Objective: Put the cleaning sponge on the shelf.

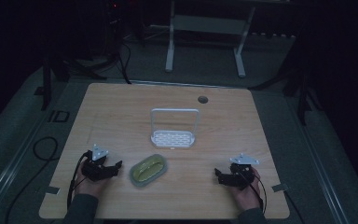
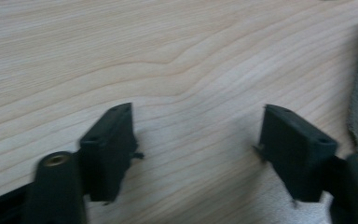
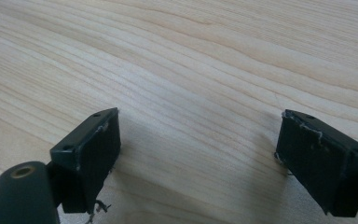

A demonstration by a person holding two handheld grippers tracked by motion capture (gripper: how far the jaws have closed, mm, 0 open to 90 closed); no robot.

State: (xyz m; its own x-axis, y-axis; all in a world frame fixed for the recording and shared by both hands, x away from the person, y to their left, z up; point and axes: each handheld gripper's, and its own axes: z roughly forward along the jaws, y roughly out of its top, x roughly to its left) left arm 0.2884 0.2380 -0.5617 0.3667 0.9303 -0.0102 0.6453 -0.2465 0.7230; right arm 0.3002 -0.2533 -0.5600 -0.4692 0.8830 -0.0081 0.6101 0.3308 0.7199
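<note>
Between the two open grippers, left gripper (image 1: 114, 167) nearest, the oval dish (image 1: 148, 170) lies slanting up-right.

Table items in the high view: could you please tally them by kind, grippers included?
White rack: 1
Green oval dish: 1
Grippers: 2, left gripper and right gripper, both with jaws open and nothing between them
Total: 4
</note>
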